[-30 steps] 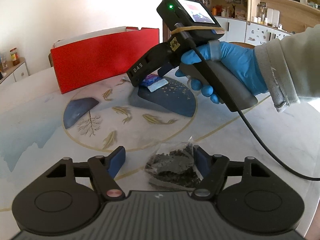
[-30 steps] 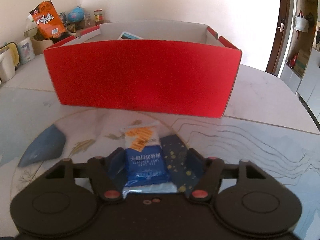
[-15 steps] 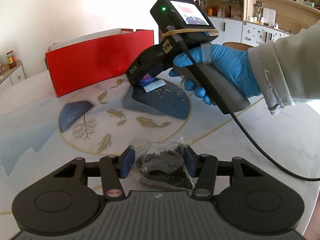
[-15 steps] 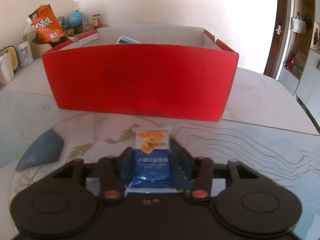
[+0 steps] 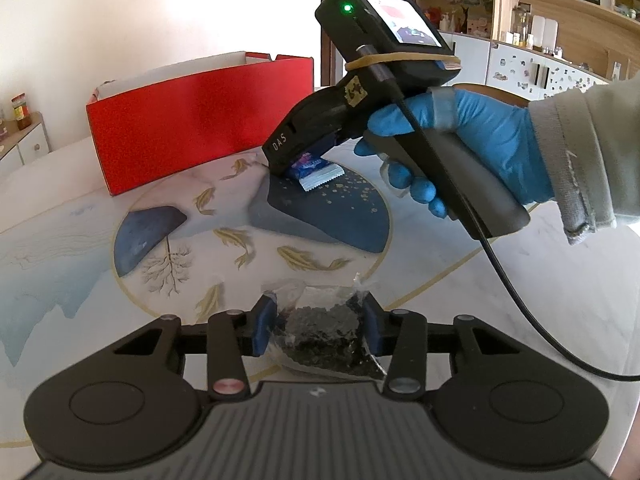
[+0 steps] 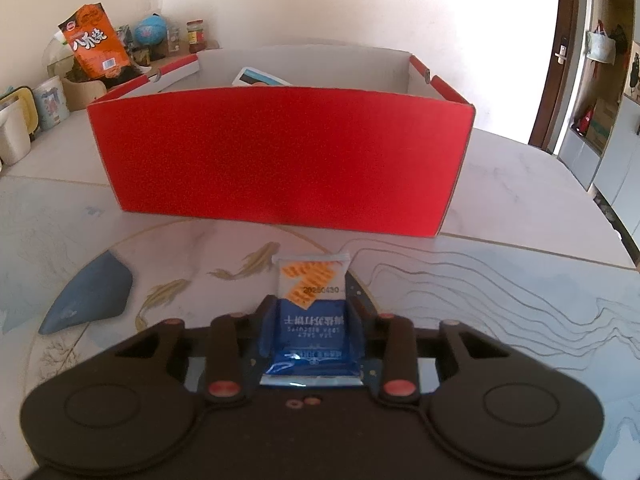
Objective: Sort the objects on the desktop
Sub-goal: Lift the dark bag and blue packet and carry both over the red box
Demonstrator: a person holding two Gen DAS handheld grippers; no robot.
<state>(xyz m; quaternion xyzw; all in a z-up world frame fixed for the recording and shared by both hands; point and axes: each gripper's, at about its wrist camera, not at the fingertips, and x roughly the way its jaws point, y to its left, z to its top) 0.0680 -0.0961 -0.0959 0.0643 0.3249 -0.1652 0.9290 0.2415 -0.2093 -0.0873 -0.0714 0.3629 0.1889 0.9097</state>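
Lettering "DAS" marks the right gripper (image 5: 298, 160), and "20260430" is stamped on the blue and white biscuit packet (image 6: 311, 320) clamped between its pads, low over the table (image 6: 520, 280). The packet's blue text is too blurred to read. The left gripper (image 5: 316, 326) is closed on a clear bag of dark bits (image 5: 324, 328), its near end hidden. The red box (image 6: 280, 160) stands just beyond, contents mostly hidden

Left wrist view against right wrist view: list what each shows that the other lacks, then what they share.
Left wrist only: the left gripper shut on a clear bag of dark bits, and a blue-gloved hand.

Right wrist only: the card inside the box, the orange snack bag.

Both: red box, blue biscuit packet clamped in the right gripper.
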